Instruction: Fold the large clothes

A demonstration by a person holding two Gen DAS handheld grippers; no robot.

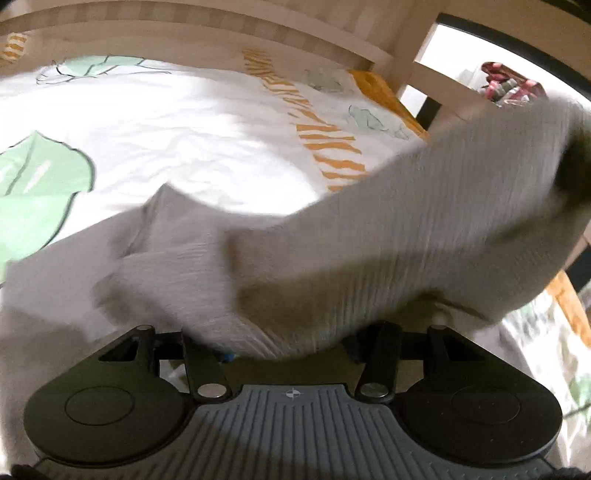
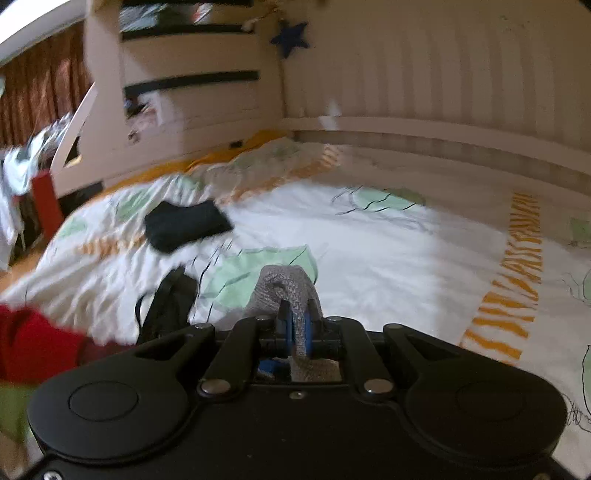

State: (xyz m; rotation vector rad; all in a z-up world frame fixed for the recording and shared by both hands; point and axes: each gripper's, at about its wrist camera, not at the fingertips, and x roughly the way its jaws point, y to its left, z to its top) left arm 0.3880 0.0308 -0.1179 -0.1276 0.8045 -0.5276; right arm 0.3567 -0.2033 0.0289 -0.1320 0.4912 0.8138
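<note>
A grey ribbed knit garment [image 1: 406, 229] lies across the near part of the bed. One end is lifted toward the upper right of the left wrist view. The cloth drapes over the fingers of my left gripper [image 1: 291, 350] and hides their tips, so I cannot tell whether they hold it. In the right wrist view my right gripper [image 2: 298, 310] is shut, with a bunched fold of the grey garment [image 2: 284, 284] pinched between its blue pads [image 2: 286, 325] and raised above the duvet.
The bed's white duvet [image 2: 388, 251] has green leaf prints and orange stripes. On it lie a folded black garment [image 2: 186, 223], a black strapped item [image 2: 166, 302] and a red cloth [image 2: 33, 343] at the left. A pale wooden rail [image 1: 221, 33] and panelled wall bound the far side.
</note>
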